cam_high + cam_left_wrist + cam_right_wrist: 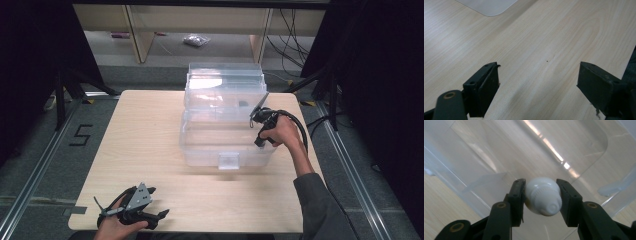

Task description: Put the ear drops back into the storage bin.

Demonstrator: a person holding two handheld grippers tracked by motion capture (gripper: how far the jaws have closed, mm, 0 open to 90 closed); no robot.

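A clear plastic bin [227,140] is sitting at the centre of the high view, its lid standing open toward the top of the frame, and it is taking up the middle of the pale wooden bench [145,145]. Wide bare wood is lying open to the left of the bin and across the lower part of the frame, while the bin's right wall is running close to the bench's right edge.

The right tool [256,121] is hanging over the bin's right rim, right of centre in the high view. In the right gripper view its jaws are clamping a white rounded bottle [543,196] from both sides, with the bin's clear floor showing behind it.

The left tool [152,215] is resting at the lower left of the high view, near the bench's front edge. In the left gripper view its jaws are standing wide apart over bare wood, holding nothing.
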